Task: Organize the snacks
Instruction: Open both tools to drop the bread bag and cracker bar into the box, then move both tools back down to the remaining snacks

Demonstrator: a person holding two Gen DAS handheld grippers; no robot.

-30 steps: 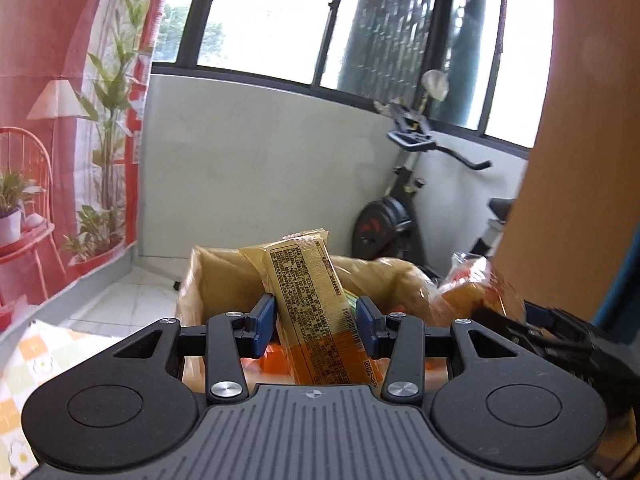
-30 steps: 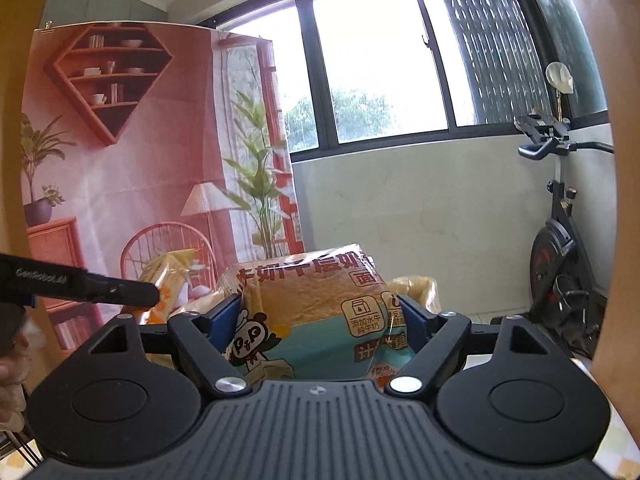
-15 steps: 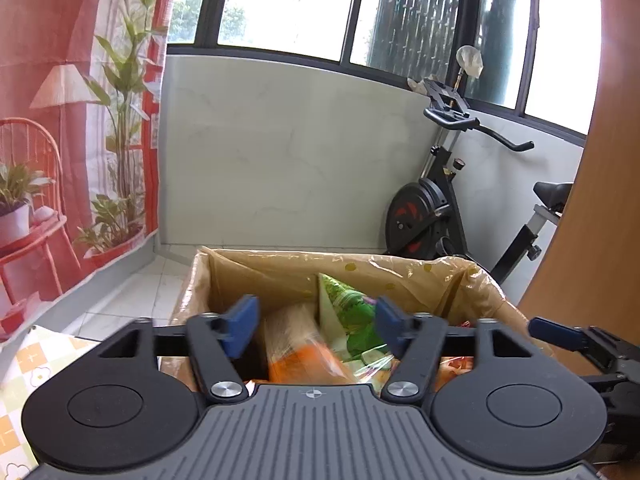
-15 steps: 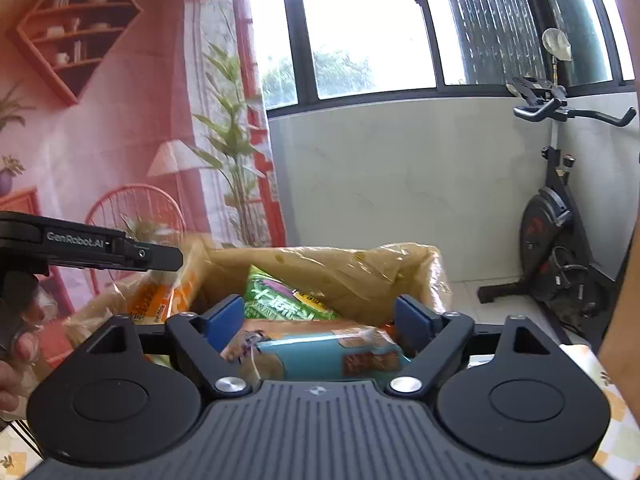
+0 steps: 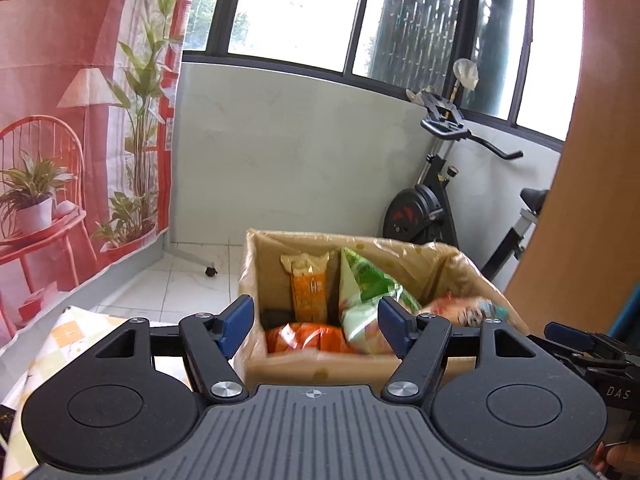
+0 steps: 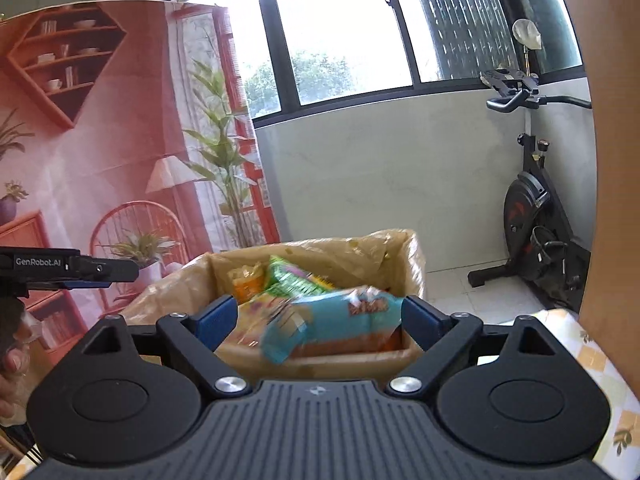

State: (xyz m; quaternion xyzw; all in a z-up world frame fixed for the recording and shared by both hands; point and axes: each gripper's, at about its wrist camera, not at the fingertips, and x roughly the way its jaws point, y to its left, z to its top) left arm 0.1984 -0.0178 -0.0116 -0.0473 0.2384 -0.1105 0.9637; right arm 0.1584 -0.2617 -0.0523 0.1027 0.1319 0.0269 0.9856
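Note:
A cardboard box (image 5: 320, 368) lined with a tan bag holds several snack packs: a tall orange pack (image 5: 309, 288) standing at the back, a green-and-white bag (image 5: 368, 300) and an orange pack (image 5: 306, 338) at the bottom. My left gripper (image 5: 316, 322) is open and empty just in front of the box. My right gripper (image 6: 318, 320) is open too. A blue-and-orange bread bag (image 6: 332, 324), blurred, lies on the snacks in the box (image 6: 320, 360) between the jaws without touching them. The green bag (image 6: 296, 280) shows behind it.
The box stands on a table with a yellow checked cloth (image 5: 60, 344), also seen in the right wrist view (image 6: 600, 360). An exercise bike (image 5: 440, 200) stands behind, by a white wall. A red printed backdrop (image 5: 60, 140) hangs at left. A brown panel (image 5: 592, 200) is at right.
Both grippers opened and let go: the orange pack and the blue bread bag dropped into the box. Both grippers have drawn back a little from it.

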